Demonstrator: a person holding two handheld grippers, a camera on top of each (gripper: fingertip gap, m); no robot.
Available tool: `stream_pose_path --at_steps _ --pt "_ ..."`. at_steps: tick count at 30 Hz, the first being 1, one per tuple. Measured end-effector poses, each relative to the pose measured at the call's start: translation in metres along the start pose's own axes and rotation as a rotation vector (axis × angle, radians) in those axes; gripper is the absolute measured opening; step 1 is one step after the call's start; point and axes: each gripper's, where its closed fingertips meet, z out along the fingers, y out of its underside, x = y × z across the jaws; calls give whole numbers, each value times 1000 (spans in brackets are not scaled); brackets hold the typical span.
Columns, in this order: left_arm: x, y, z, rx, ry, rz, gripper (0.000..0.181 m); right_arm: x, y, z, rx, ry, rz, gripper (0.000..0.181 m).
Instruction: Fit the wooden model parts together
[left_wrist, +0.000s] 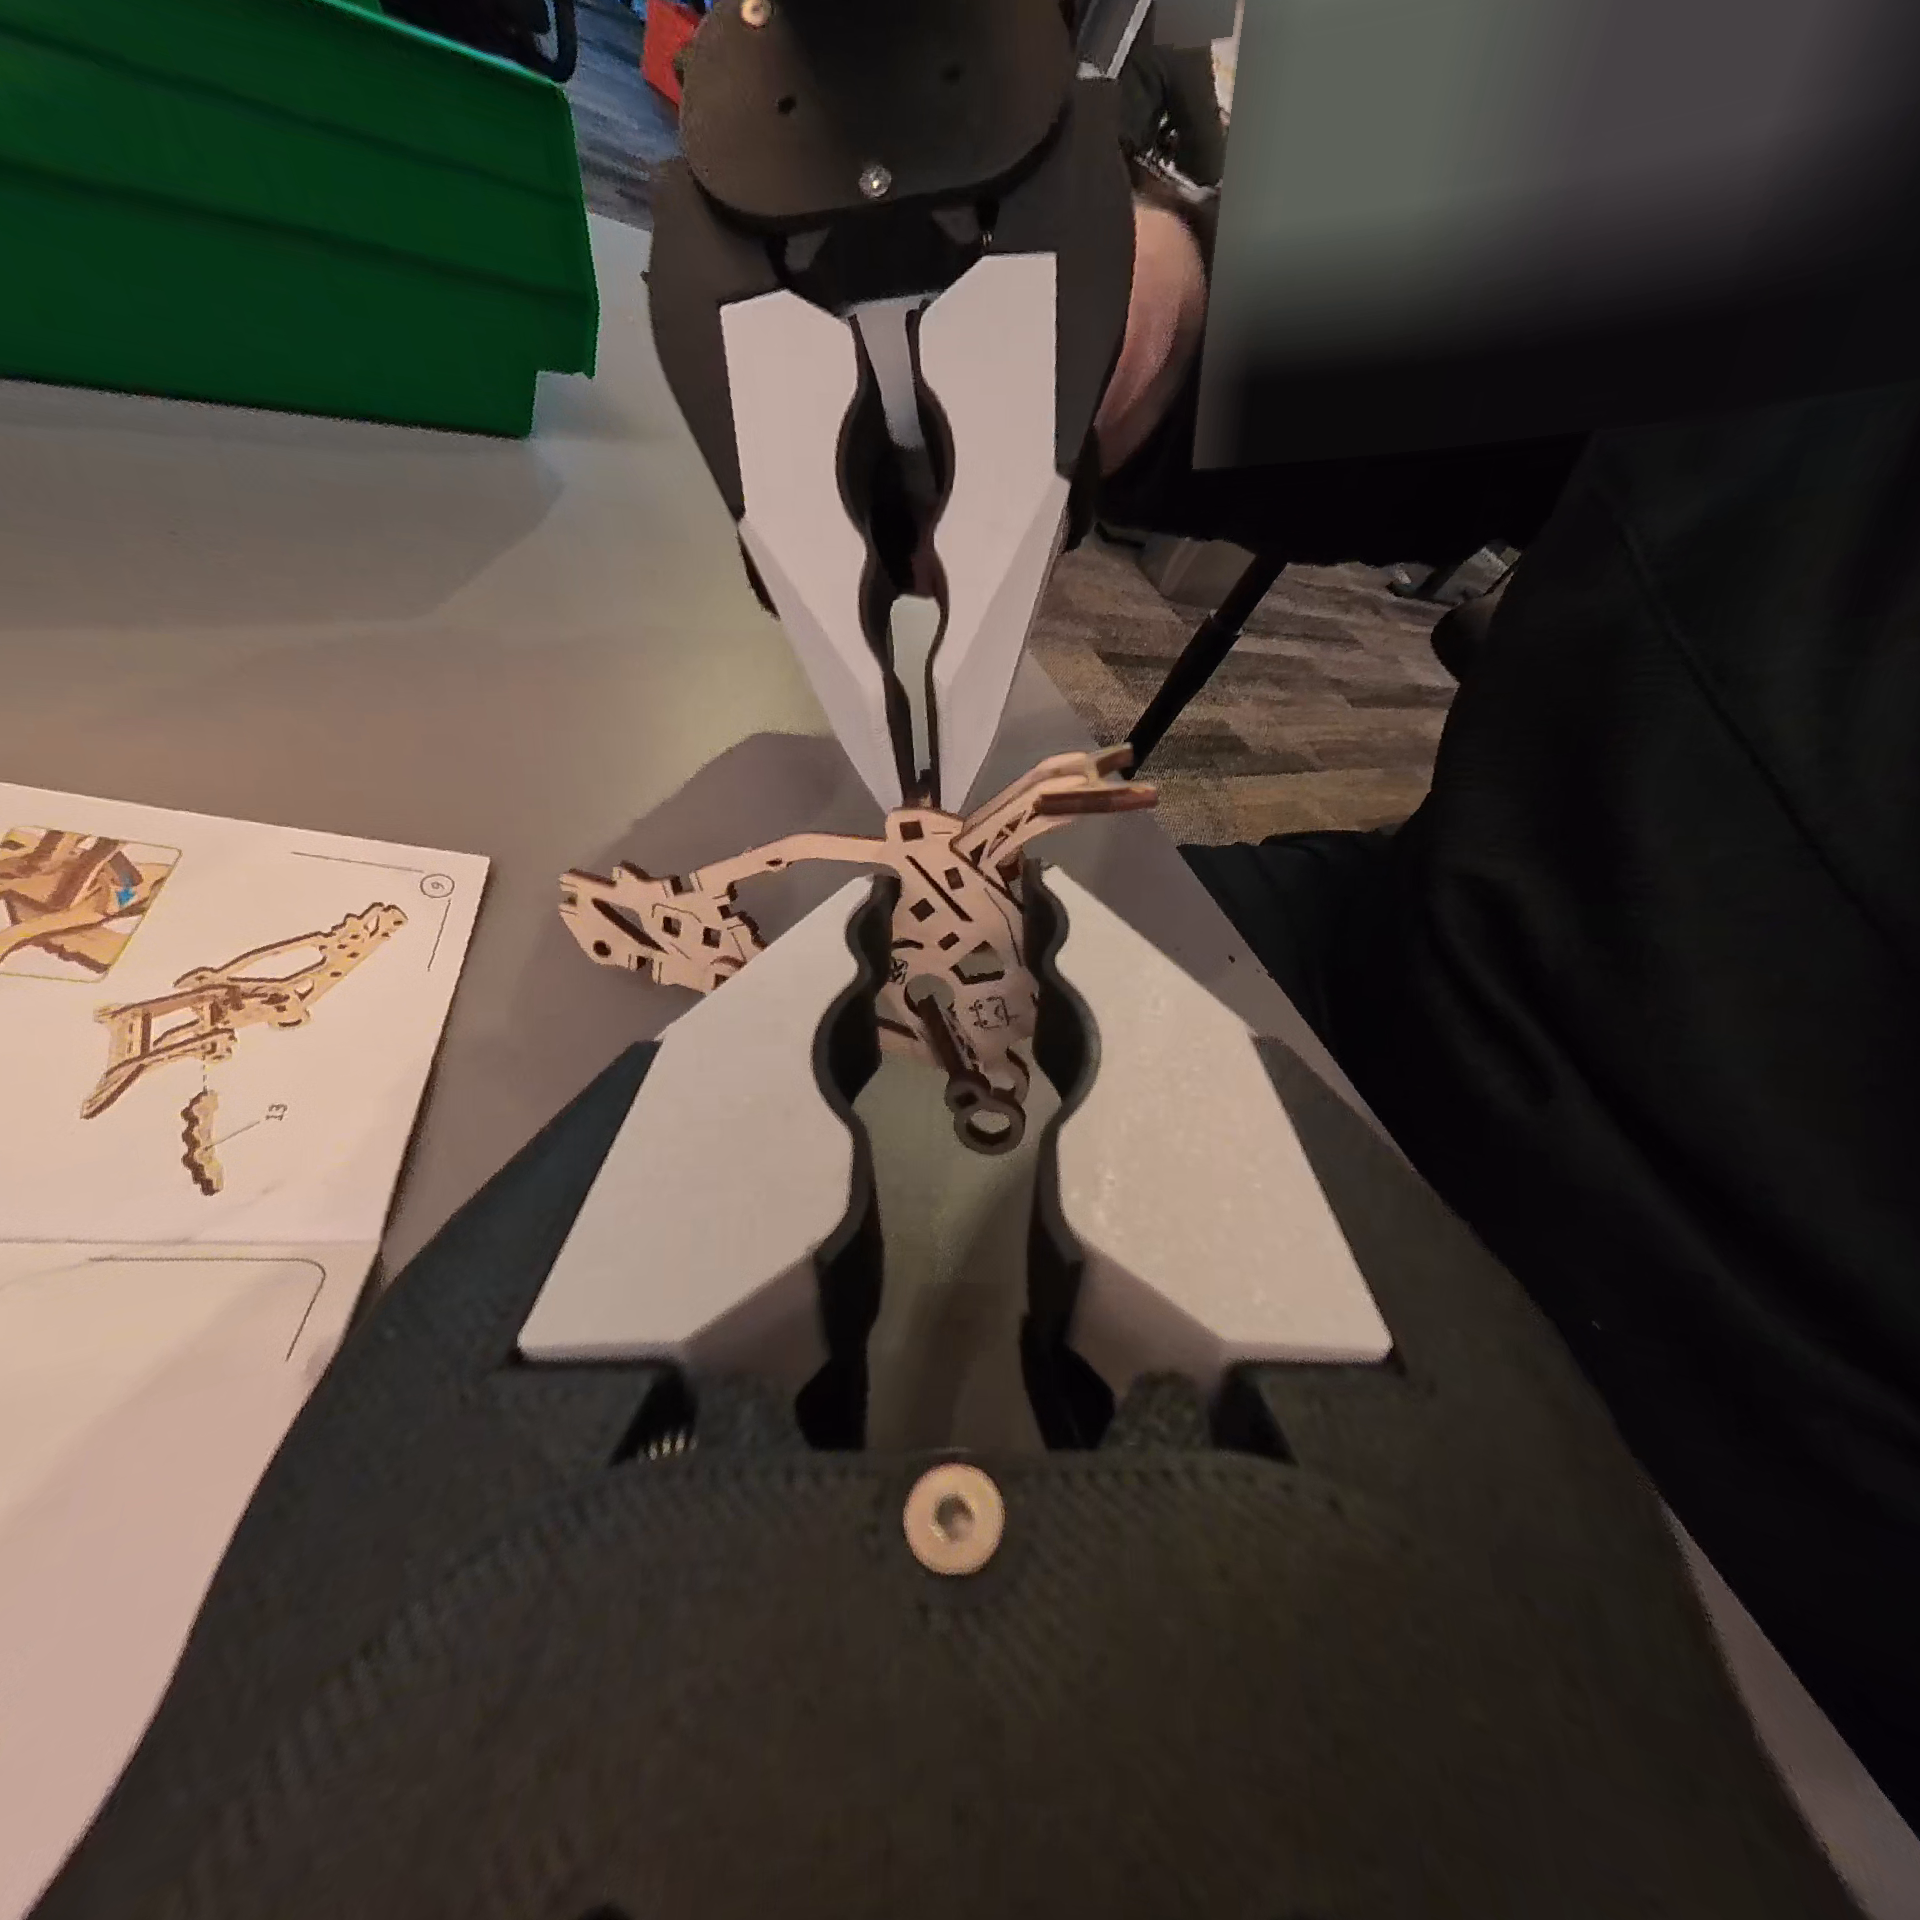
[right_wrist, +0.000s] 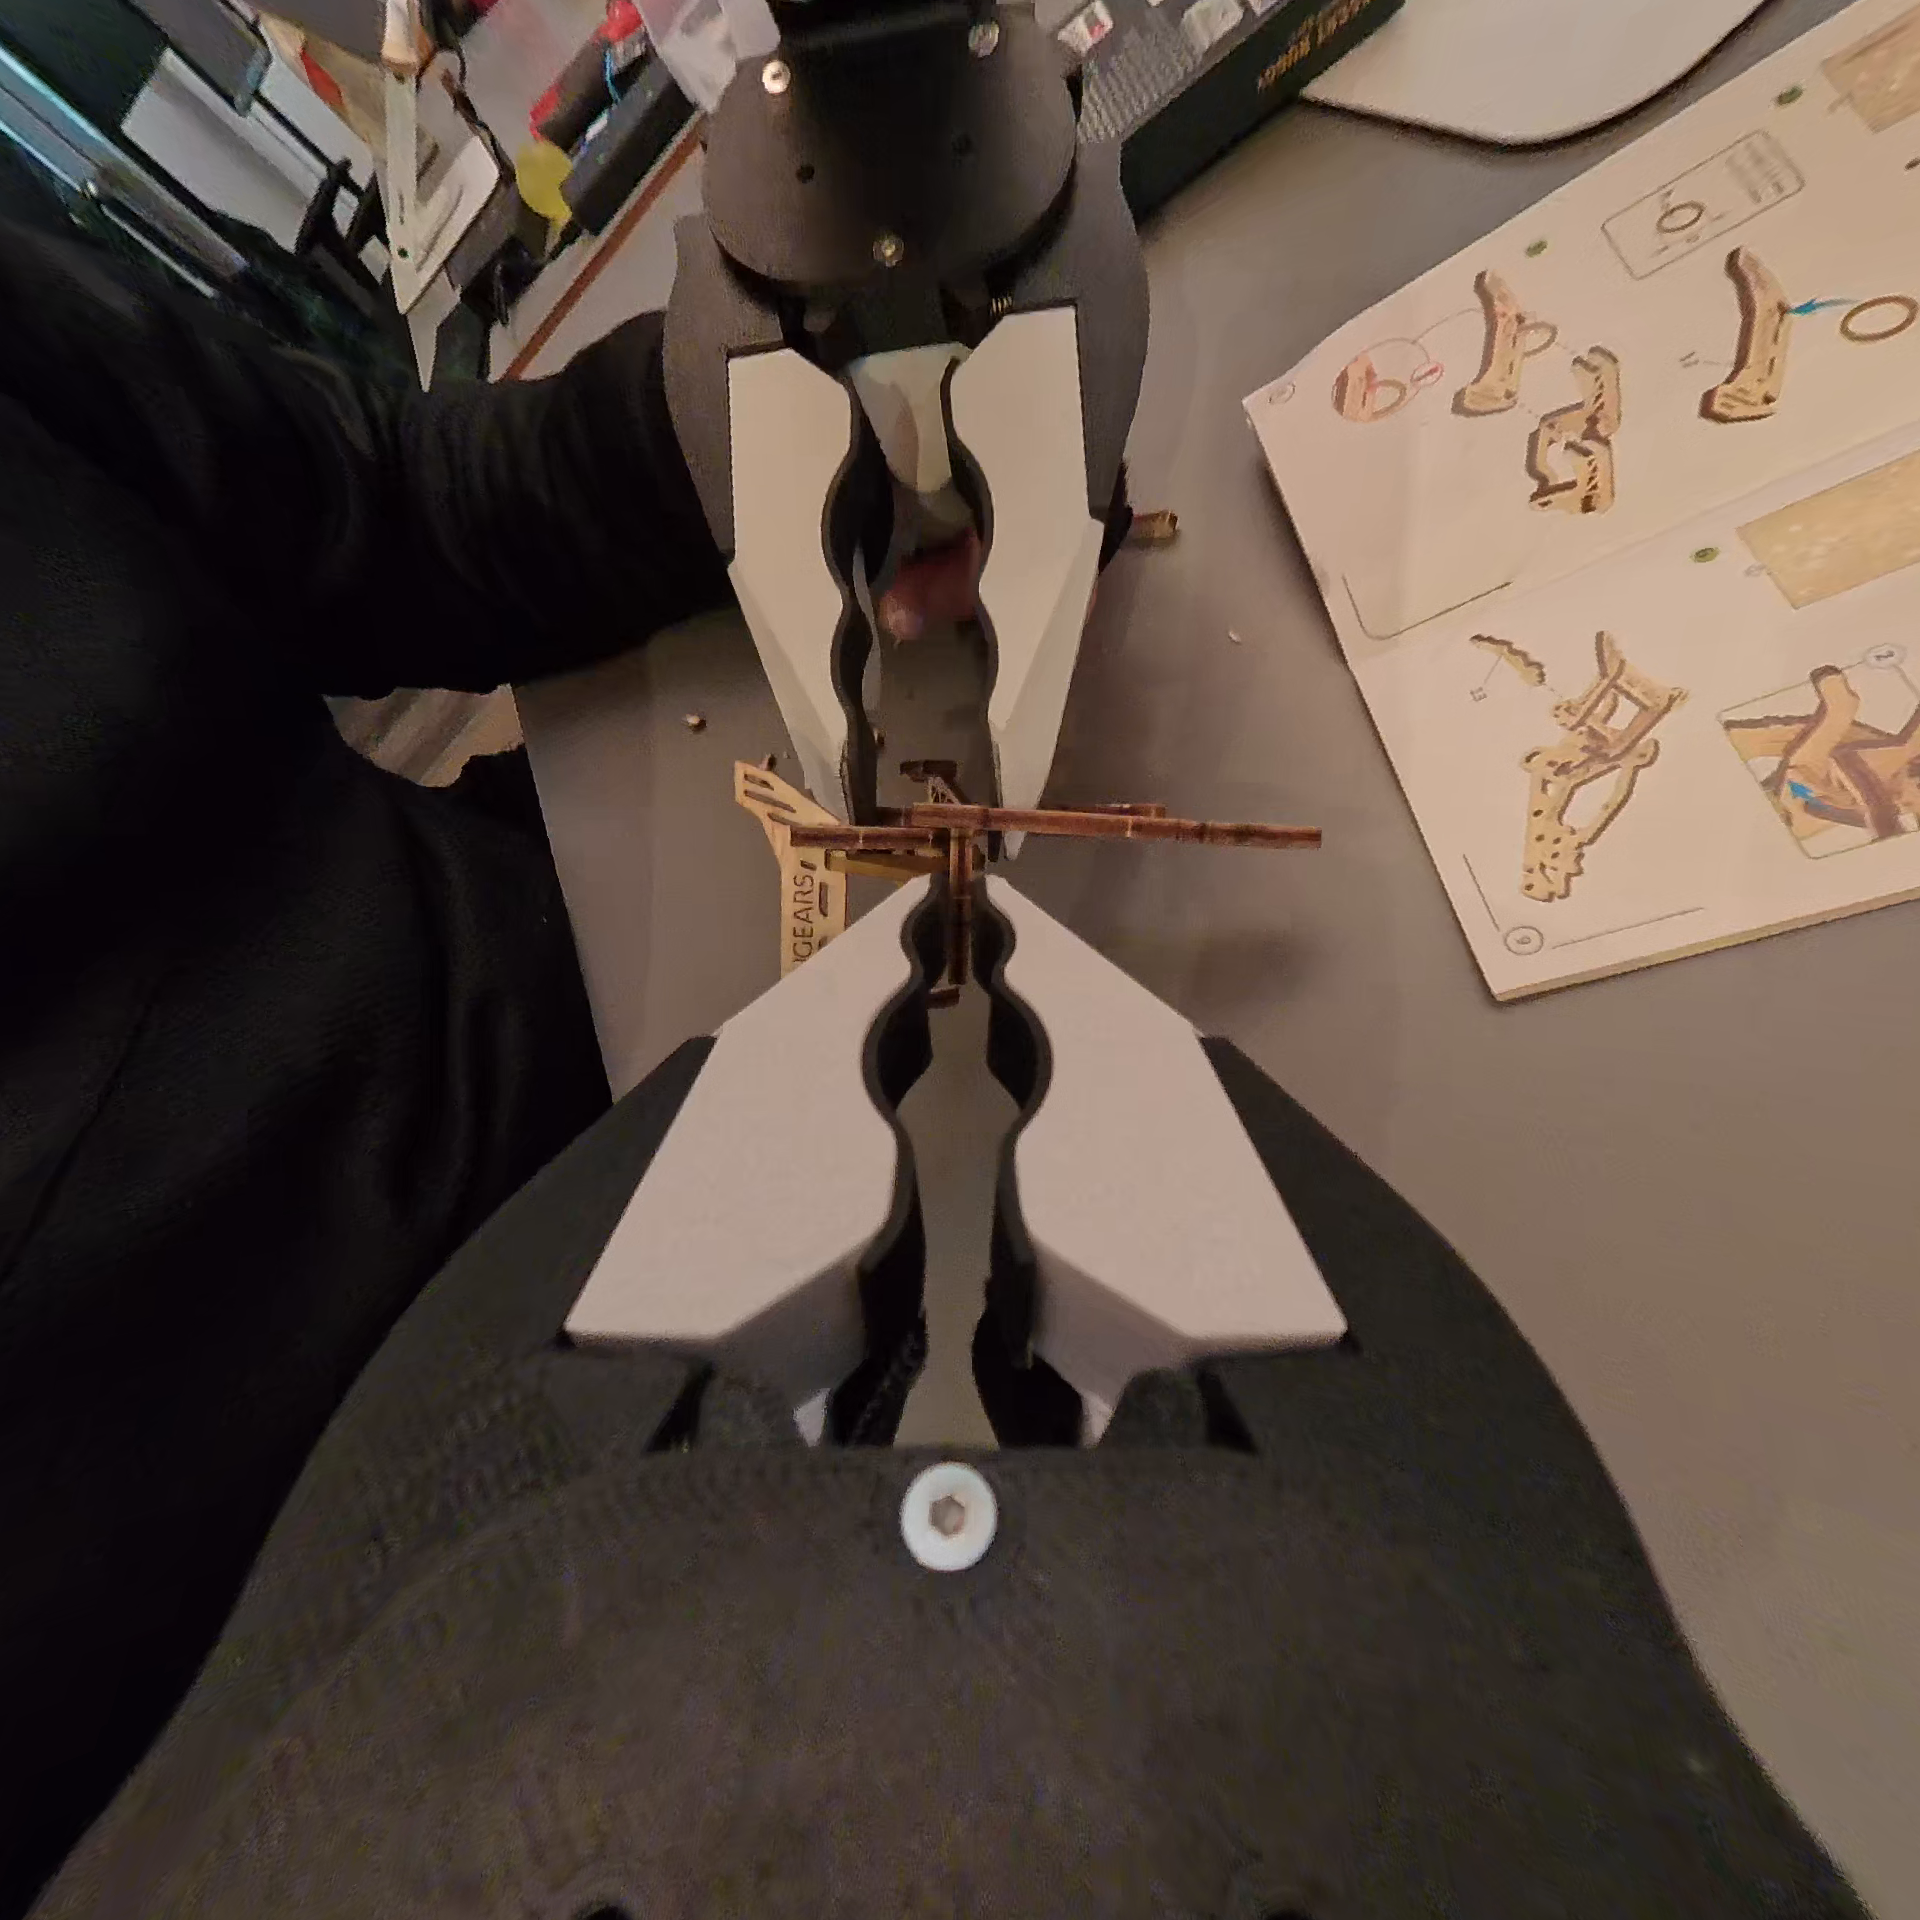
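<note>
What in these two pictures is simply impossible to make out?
- Left wrist view: the upper right is a blurred patch.
- Left wrist view: the instruction sheet is cut off by the left edge.
- Right wrist view: where the wooden model meets the right claw is hidden by the claw's fingers.

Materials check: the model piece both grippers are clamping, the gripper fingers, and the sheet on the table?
Wooden model piece: thin pale plywood by the look, matte, dark burnt-looking edges and cutouts suggest laser cutting.
Fingers of the left gripper: likely 3D-printed plastic, matte light grey over a black, finely ridged body.
Instruction sheet: printed paper, flat on the grey table.
</note>
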Motion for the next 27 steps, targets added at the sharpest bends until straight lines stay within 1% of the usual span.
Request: stream_pose_path --at_steps 4,10,15,18,23,25,27 --pt "1 -7 -4 46 17 -17 22 -2 -6 -2 39 8 5 0" --pt "1 -19 -10 121 25 -40 22 -5 -13 -6 131 -39 75 0" --pt "-1 -30 -15 200 37 -75 21 -6 -24 -10 281 -78 156 0" --pt "-2 -33 -17 227 37 -89 21 -5 -27 -11 329 -80 183 0" --pt "-4 -40 -23 280 43 -108 20 -2 -26 -13 336 -22 149 0" --pt "-7 -40 -25 287 33 -114 20 -1 -24 -13 315 -2 137 0" --pt "-8 -38 -27 269 20 -103 20 8 -17 -13 269 82 97 0"
